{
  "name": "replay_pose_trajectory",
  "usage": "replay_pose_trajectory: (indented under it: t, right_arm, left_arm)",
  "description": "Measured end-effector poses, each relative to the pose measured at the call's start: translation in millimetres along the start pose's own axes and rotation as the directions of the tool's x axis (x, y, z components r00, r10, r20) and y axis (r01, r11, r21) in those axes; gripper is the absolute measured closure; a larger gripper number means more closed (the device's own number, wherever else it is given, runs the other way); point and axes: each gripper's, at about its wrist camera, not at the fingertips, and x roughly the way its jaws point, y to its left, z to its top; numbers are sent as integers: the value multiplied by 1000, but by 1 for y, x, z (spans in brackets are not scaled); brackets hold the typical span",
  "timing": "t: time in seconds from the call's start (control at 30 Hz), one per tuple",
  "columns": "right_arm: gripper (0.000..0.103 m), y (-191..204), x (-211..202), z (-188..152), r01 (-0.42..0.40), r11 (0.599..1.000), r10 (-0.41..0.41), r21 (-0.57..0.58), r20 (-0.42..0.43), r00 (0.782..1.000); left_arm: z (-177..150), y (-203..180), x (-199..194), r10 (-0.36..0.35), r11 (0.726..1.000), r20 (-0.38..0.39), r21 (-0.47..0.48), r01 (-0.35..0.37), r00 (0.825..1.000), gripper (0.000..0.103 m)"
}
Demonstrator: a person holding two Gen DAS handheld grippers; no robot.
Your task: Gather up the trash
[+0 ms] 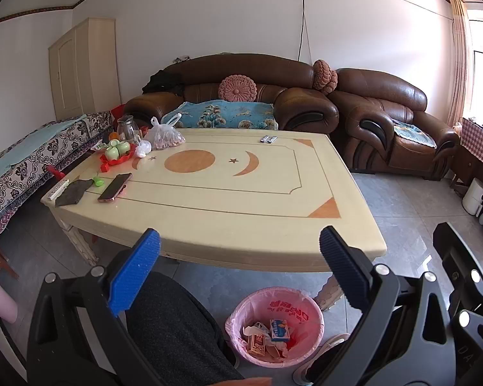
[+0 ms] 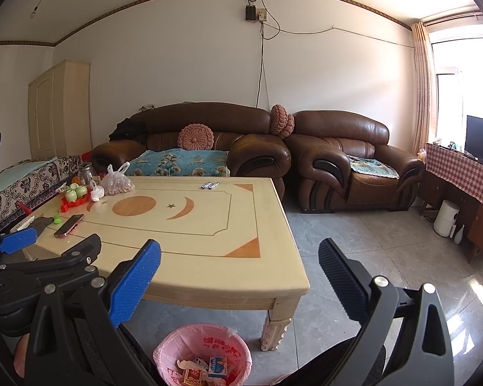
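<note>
We hold both the left tongs (image 1: 240, 267) and the right tongs (image 2: 240, 276) spread wide, empty. The 2 small wrappers (image 1: 269, 139) lie far across the counter (image 1: 241, 218); probably light, flimsy and flat, best pinched by an edge. The pink bin (image 1: 275, 325) stands near us.

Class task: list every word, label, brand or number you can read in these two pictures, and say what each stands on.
None can be read for sure.
Pink bin liner: red characters, too blurred.
Blue-and-white box in the bin: print too small.
Orange packet: unreadable.
Gripper body at the left view's right edge: faint letters, perhaps "DA", uncertain.
</note>
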Motion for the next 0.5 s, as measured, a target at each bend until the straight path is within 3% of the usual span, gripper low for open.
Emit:
replay_pose_trajectory:
  t: [0.5]
  right_arm:
    - [7, 0, 0, 0, -2, 1000, 2, -1, 0, 1000]
  left_arm:
    - [-1, 1, 1, 3, 1000, -7, -10, -3, 1000, 6]
